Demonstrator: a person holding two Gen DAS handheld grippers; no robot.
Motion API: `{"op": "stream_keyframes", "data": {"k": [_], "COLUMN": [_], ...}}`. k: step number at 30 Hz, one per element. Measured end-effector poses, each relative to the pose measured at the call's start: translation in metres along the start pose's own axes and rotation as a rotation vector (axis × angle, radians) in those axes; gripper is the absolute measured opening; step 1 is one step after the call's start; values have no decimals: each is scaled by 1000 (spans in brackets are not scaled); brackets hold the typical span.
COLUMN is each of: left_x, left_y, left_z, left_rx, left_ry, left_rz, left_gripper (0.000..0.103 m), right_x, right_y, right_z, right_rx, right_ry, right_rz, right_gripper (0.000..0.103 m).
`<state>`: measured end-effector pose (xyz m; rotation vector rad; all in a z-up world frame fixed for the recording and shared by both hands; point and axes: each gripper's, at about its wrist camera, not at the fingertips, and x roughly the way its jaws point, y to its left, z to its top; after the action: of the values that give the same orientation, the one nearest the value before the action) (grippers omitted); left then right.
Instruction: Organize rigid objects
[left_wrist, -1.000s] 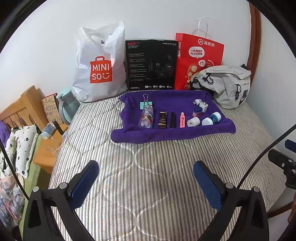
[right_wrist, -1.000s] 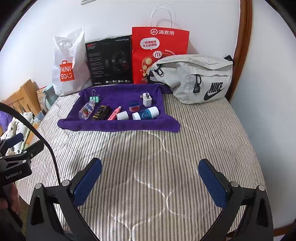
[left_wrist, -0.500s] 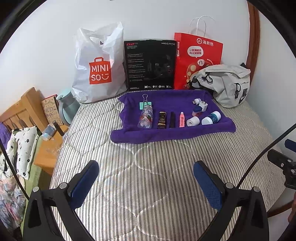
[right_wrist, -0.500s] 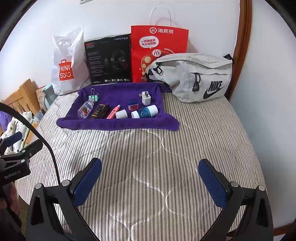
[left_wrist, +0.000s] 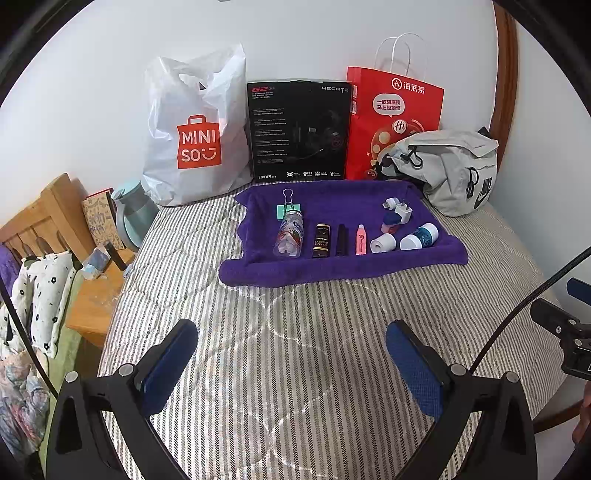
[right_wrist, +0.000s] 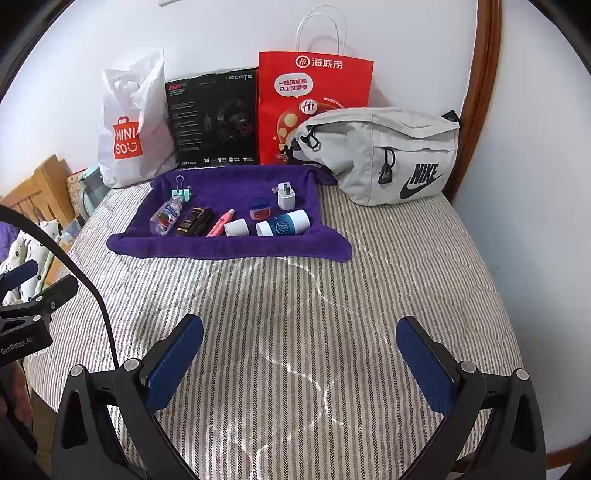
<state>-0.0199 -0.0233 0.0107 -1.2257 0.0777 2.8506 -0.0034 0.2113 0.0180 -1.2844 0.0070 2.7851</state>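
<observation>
A purple towel (left_wrist: 332, 269) (right_wrist: 221, 251) lies on the striped bed with small items in a row on it: a clear bottle (left_wrist: 290, 236) (right_wrist: 166, 216), a green binder clip (left_wrist: 288, 206), a black-gold tube (left_wrist: 321, 240), a pink tube (left_wrist: 361, 240) (right_wrist: 221, 227), a white cap (left_wrist: 383, 243), a blue-white jar (left_wrist: 421, 236) (right_wrist: 283, 227), a white charger (left_wrist: 402, 212) (right_wrist: 286, 195) and a small blue tin (right_wrist: 260, 211). My left gripper (left_wrist: 291, 354) and right gripper (right_wrist: 299, 350) both hover open over the bare mattress, well short of the towel, holding nothing.
Against the wall stand a white Miniso bag (left_wrist: 192, 133), a black headset box (left_wrist: 299, 129) and a red paper bag (left_wrist: 395, 118). A grey Nike pouch (right_wrist: 388, 155) lies right of the towel. A wooden bedside table (left_wrist: 96, 295) with a teal kettle (left_wrist: 129, 218) sits left.
Both views have shifted only slightly; the towel and its items sit a touch lower and nearer in frame. Both grippers stay open.
</observation>
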Motion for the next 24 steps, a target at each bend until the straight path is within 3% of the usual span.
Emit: {"op": "stream_keyframes", "data": {"k": [24], "left_x": [-1], "left_y": [-1], "left_z": [1], "left_rx": [16], "left_ry": [-7], "left_rz": [-7], "left_gripper": [103], "right_x": [-3], "right_y": [0], "right_z": [1], "right_rx": [-7], "right_ry": [-4], "right_rz": [12], "right_gripper": [103]}}
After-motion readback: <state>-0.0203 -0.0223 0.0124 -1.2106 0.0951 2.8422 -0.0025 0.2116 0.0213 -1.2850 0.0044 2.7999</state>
